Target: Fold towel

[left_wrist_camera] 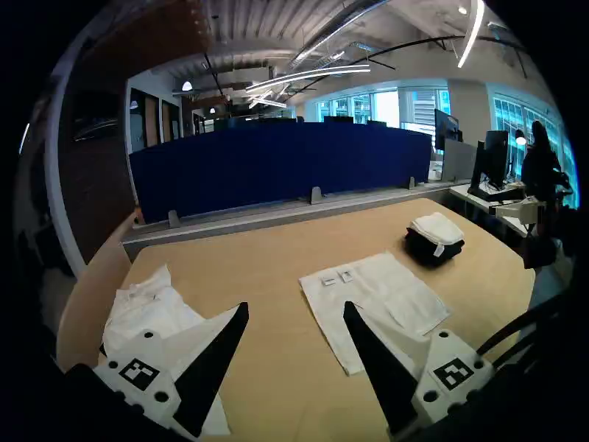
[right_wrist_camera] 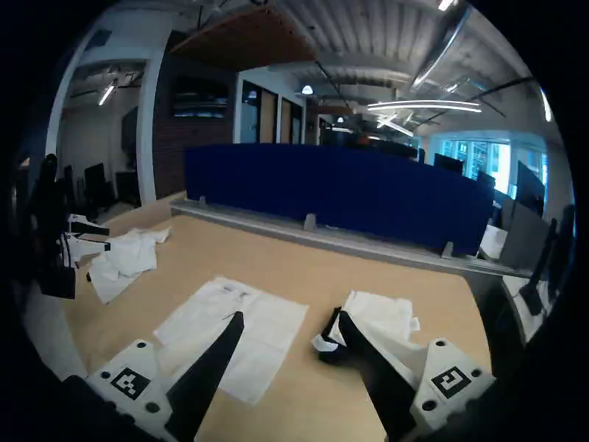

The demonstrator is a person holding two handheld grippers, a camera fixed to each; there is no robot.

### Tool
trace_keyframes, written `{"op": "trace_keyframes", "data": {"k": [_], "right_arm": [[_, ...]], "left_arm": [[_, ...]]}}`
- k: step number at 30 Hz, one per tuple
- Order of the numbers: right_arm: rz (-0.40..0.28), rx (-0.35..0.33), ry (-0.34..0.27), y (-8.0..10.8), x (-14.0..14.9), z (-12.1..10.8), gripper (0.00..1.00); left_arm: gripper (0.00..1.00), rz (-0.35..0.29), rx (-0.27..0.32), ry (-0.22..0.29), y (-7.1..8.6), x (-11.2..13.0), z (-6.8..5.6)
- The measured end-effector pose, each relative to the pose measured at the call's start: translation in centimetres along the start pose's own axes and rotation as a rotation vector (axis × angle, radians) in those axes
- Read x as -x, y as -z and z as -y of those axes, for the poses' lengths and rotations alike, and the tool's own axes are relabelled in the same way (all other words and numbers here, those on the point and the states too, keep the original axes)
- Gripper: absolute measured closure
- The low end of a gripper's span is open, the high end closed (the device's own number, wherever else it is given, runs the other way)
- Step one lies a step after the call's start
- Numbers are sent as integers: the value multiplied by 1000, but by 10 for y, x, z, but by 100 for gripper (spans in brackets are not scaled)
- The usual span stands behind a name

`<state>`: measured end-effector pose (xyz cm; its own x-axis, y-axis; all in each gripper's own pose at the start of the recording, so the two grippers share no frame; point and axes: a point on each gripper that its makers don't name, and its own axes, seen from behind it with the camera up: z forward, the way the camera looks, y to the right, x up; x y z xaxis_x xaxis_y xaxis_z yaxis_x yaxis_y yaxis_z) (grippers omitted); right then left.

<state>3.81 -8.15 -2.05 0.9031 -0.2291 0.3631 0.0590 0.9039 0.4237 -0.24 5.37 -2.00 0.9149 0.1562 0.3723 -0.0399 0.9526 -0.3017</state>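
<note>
A white towel lies spread flat on the wooden table, just ahead and to the right of my left gripper, which hovers open over bare wood. In the right gripper view the same towel lies under and to the left of my right gripper, also open and holding nothing. A stack of folded towels, white on top of black, sits at the table's right side. In the right gripper view this stack is just behind the right finger.
Crumpled white towels are heaped at the table's left end. A blue divider panel runs along the far edge. Monitors and a dark figure stand beyond the right side. A white device shows at the far left.
</note>
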Motion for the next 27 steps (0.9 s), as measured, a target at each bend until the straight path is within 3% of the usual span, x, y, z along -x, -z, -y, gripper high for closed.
{"op": "trace_keyframes", "data": {"k": [6,12,27], "right_arm": [[102,-61,17,-7,27,12,0],[160,-99,57,-11,45,23,0],[256,-140,86,-34,102,38,0]], "left_arm": [[4,73,36,-3,0,19,-11],[4,99,52,19,-3,31,-15],[4,149,47,-3,-12,72,-13]]}}
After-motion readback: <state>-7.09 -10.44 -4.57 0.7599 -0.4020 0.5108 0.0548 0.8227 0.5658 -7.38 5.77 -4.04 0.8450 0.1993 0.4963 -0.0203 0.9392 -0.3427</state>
